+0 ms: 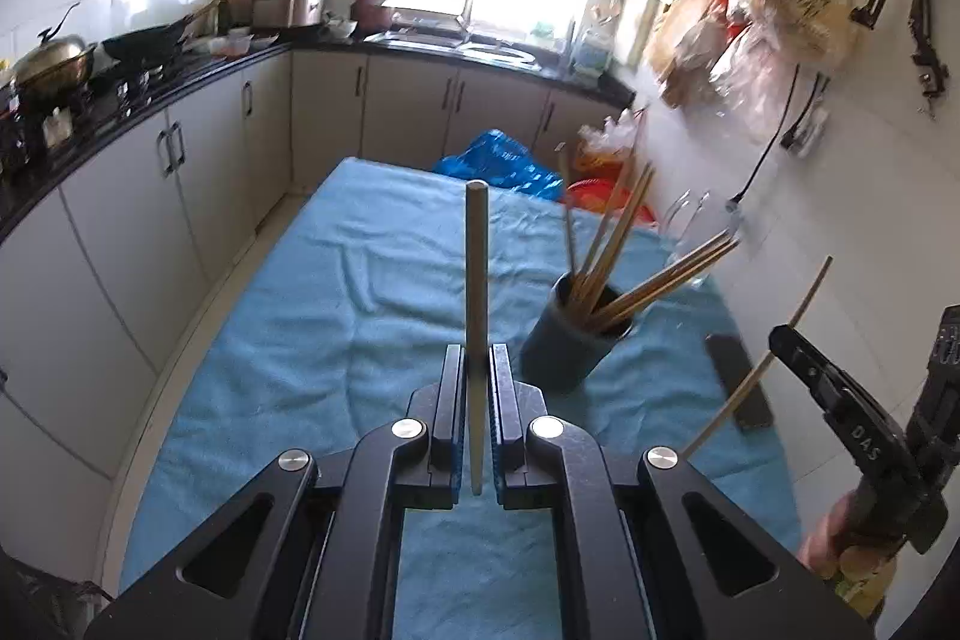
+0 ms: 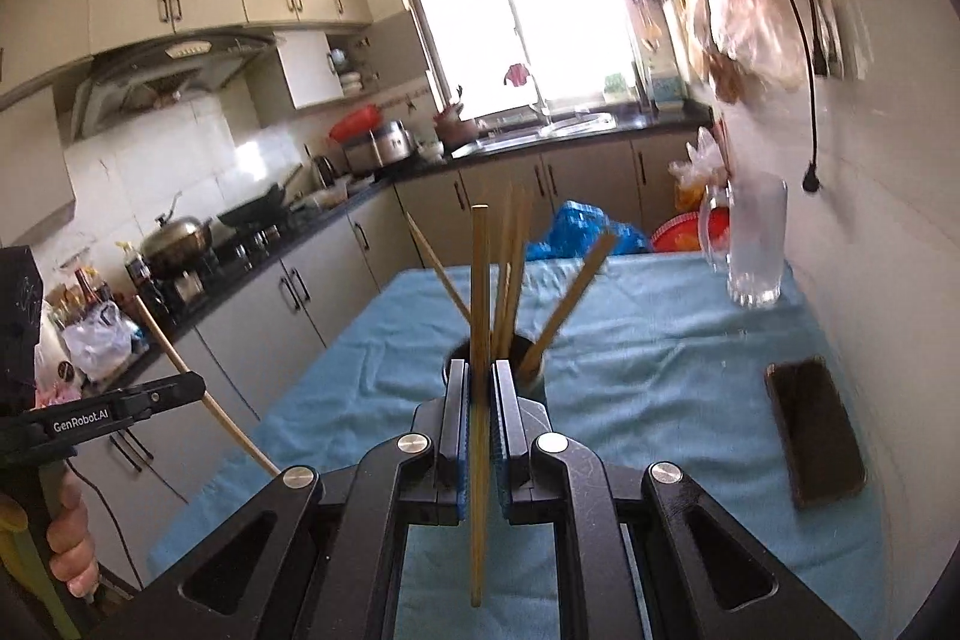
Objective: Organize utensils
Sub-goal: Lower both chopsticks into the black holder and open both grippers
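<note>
My left gripper is shut on a pale chopstick that stands upright above the blue cloth. To its right a dark cup holds several wooden chopsticks fanned out. My right gripper is shut on a brown chopstick, held upright just before the same dark cup with its chopsticks. The left gripper with its pale chopstick shows at the left edge of the right wrist view, and the right gripper's fingers with its chopstick show at the right of the left wrist view.
A black phone lies on the cloth at the right. A glass mug stands at the far right corner by the white wall. Kitchen counter and cabinets run along the left. A blue bag sits beyond the table's far end.
</note>
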Tool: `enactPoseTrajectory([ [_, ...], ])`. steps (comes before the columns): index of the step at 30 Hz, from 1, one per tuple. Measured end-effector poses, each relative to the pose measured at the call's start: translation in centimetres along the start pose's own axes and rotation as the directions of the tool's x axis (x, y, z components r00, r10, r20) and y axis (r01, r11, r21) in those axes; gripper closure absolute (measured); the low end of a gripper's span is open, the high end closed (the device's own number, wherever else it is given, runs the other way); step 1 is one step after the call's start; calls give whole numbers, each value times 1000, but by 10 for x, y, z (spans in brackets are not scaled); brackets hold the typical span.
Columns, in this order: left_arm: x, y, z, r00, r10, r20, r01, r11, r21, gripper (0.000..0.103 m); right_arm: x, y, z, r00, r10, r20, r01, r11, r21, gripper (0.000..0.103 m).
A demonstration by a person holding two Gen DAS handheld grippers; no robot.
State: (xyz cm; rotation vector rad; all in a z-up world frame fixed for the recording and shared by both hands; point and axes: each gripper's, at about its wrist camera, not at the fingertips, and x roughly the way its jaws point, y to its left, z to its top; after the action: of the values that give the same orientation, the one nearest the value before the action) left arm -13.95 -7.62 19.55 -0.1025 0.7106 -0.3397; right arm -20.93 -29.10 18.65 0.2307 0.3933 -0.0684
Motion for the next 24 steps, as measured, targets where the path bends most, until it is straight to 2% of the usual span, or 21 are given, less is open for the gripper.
enactPoseTrajectory([
  [9, -3, -39, 52, 998, -60, 29, 57, 995, 77, 96, -3, 0, 59, 992, 35, 120, -35, 999, 0, 95],
  [15, 6, -71, 90, 992, -85, 88, 74, 989, 128, 96, 8, -6, 88, 980, 33, 194, -43, 998, 48, 95],
  [20, 30, -95, 110, 989, -95, 116, 75, 983, 167, 96, 24, -5, 99, 970, 6, 242, -19, 998, 52, 95],
  [24, 56, -106, 111, 990, -85, 110, 61, 977, 206, 96, 38, -4, 97, 967, -11, 254, 1, 999, 42, 95],
])
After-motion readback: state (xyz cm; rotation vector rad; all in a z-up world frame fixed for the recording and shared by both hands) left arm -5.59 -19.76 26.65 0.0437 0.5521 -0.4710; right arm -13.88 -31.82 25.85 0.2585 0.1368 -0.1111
